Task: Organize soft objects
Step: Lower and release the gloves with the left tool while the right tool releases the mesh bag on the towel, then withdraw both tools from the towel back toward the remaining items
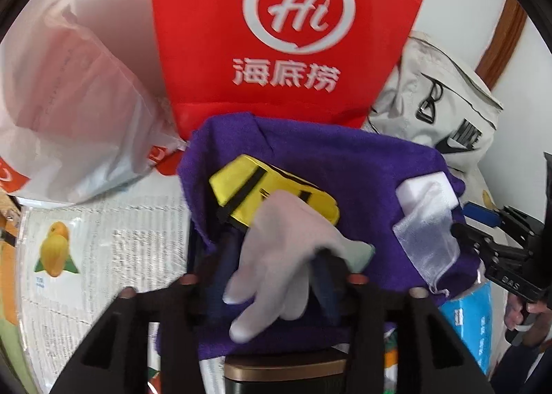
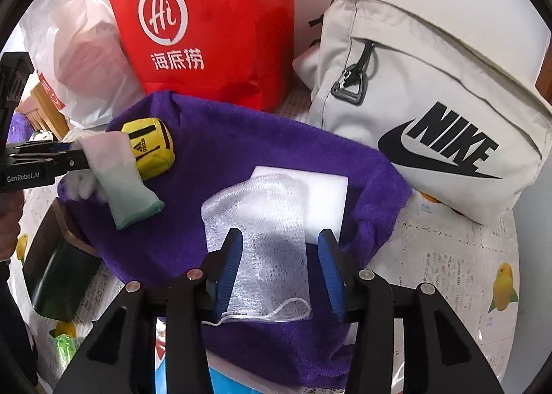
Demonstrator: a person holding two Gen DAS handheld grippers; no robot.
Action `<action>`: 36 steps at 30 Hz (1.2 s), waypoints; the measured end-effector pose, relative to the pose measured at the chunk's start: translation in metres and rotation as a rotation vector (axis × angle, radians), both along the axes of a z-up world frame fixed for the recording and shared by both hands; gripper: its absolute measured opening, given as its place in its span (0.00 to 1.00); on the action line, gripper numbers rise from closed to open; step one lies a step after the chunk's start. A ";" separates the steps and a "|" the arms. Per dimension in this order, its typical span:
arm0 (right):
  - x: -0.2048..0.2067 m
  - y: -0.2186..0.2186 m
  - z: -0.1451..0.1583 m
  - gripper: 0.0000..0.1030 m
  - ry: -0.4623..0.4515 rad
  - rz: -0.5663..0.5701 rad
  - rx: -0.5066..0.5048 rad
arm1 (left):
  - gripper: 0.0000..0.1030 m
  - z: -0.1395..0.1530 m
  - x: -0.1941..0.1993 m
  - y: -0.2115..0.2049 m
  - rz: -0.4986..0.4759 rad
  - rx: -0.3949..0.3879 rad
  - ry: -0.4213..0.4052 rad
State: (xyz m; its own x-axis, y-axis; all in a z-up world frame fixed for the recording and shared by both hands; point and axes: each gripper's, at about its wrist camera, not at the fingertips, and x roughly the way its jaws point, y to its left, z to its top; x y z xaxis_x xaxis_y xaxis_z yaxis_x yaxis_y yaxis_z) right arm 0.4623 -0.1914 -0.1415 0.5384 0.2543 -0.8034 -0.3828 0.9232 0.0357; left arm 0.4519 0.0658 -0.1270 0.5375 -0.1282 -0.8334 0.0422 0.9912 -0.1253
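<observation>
A purple towel (image 1: 345, 159) (image 2: 241, 138) is spread over a low box. On it lie a yellow Adidas pouch (image 1: 262, 190) (image 2: 151, 145), a white foam block (image 1: 427, 190) (image 2: 324, 200) and a sheer white mesh bag (image 1: 427, 238) (image 2: 262, 231). My left gripper (image 1: 276, 262) (image 2: 77, 155) is shut on a white work glove with a green cuff (image 1: 283, 256) (image 2: 120, 180), holding it over the towel by the pouch. My right gripper (image 2: 277, 238) (image 1: 462, 221) is open, its blue fingers (image 2: 227, 266) either side of the mesh bag.
A red Haidilao bag (image 1: 289, 31) (image 2: 207, 24) stands behind the towel. A white plastic bag (image 1: 69, 100) (image 2: 79, 59) is to its left, a beige Nike backpack (image 2: 431, 107) (image 1: 445, 104) to its right. A fruit-print cloth (image 1: 103, 249) covers the table. A blue tissue pack (image 1: 472, 321) lies nearby.
</observation>
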 end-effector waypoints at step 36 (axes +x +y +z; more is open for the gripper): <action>-0.058 0.007 0.047 0.46 -0.028 -0.008 0.138 | 0.78 0.056 -0.042 -0.012 -0.007 -0.009 -0.061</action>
State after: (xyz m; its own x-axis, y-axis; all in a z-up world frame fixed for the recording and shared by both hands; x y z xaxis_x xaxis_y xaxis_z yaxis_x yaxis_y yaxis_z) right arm 0.4044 -0.1846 -0.0948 0.5622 0.3573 -0.7458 -0.3781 0.9131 0.1524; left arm 0.4098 0.0543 -0.0707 0.5867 -0.1395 -0.7977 0.0568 0.9897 -0.1313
